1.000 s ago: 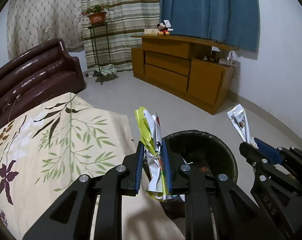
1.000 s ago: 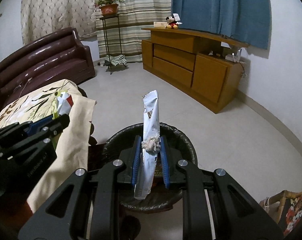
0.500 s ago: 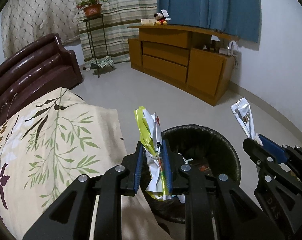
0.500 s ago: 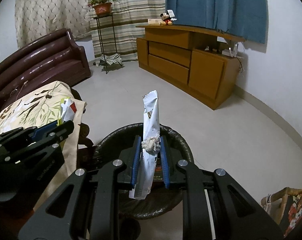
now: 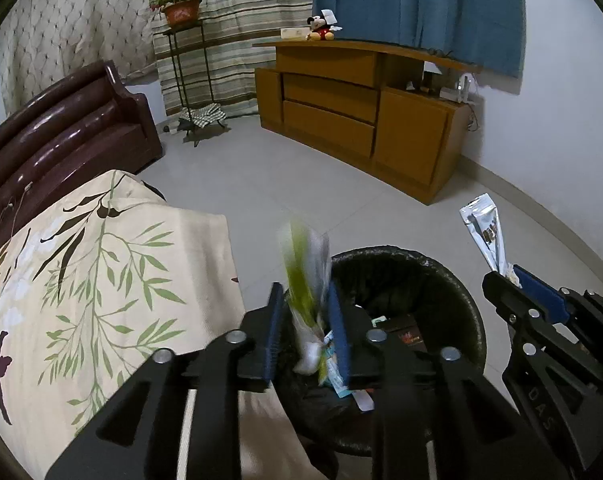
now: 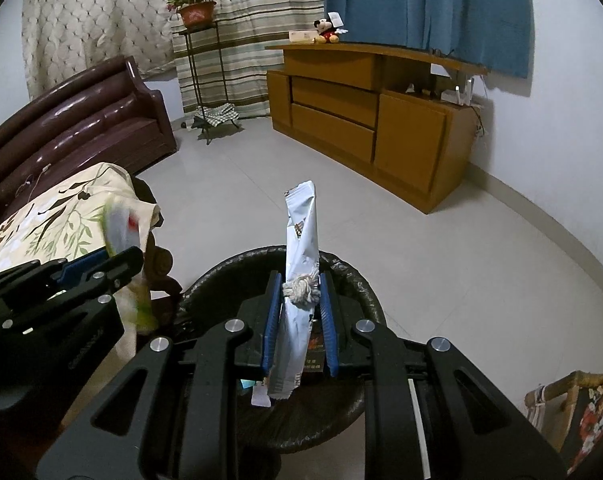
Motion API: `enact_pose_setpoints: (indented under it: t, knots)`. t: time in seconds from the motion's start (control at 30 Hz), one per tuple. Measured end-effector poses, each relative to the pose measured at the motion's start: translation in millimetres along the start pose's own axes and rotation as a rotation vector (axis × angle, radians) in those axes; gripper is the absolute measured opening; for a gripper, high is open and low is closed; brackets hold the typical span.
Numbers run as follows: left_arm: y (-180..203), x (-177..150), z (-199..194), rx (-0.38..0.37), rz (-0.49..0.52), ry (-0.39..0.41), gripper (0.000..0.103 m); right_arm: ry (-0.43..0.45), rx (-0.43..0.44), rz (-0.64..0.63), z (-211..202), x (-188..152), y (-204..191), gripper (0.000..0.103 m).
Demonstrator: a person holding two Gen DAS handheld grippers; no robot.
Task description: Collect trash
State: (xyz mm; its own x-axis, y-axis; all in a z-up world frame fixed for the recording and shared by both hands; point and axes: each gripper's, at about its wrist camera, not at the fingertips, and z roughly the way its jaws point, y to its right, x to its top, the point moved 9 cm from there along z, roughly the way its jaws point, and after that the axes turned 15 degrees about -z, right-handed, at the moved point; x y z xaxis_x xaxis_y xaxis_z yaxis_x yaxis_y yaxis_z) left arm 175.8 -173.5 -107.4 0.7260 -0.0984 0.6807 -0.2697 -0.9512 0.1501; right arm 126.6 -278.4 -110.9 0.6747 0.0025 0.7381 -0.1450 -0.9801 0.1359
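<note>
A black bin [image 5: 453, 280] lined with a dark bag stands on the floor below both grippers and holds some trash. My left gripper [image 5: 303, 292] hangs over its left rim with jaws opening. A green and white wrapper [image 5: 301, 276], blurred, slips down between the pads. My right gripper [image 6: 299, 280] is shut on a silver wrapper [image 6: 299, 220] and a knotted bit of white string [image 6: 301, 290], upright above the bin [image 6: 229, 268]. From the left wrist view the right gripper [image 5: 509, 276] and its silver wrapper [image 5: 483, 228] show at the right.
A table under a leaf-print cloth [image 5: 101, 272] adjoins the bin on the left. Behind it is a dark brown sofa [image 5: 61, 136]. A wooden cabinet [image 5: 361, 112] and a plant stand [image 5: 185, 80] stand by the far wall, across open tiled floor [image 6: 421, 232].
Both grippers moved forward and down over the bin. The left jaws have spread and the green wrapper, held firm before, now blurs and drops between them. The right grip is unchanged.
</note>
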Motion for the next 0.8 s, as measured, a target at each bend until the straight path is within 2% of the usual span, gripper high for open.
enact_pose_setpoints:
  t: [0.1, 0.23, 0.37, 0.5, 0.73, 0.8]
  knots:
    - [-2, 2, 1, 0.003, -0.017, 0.003, 0.042, 0.003, -0.004, 0.008, 2, -1, 1, 0.027]
    - [-3, 4, 2, 0.000, -0.018, 0.003, 0.055, 0.006, -0.012, 0.018, 3, -1, 6, 0.031]
    - [-3, 6, 1, 0.003, -0.017, 0.015, 0.062, 0.008, -0.018, 0.025, 2, -1, 10, 0.032]
    - [-5, 7, -2, 0.000, -0.028, 0.021, 0.064, 0.014, -0.028, 0.028, -1, 0, 11, 0.044]
    - [-7, 6, -17, 0.007, -0.023, 0.047, 0.071, 0.021, -0.048, 0.041, -12, -4, 16, 0.053]
    - [-9, 5, -22, 0.008, -0.028, 0.054, 0.072, 0.024, -0.054, 0.042, -15, -4, 16, 0.059]
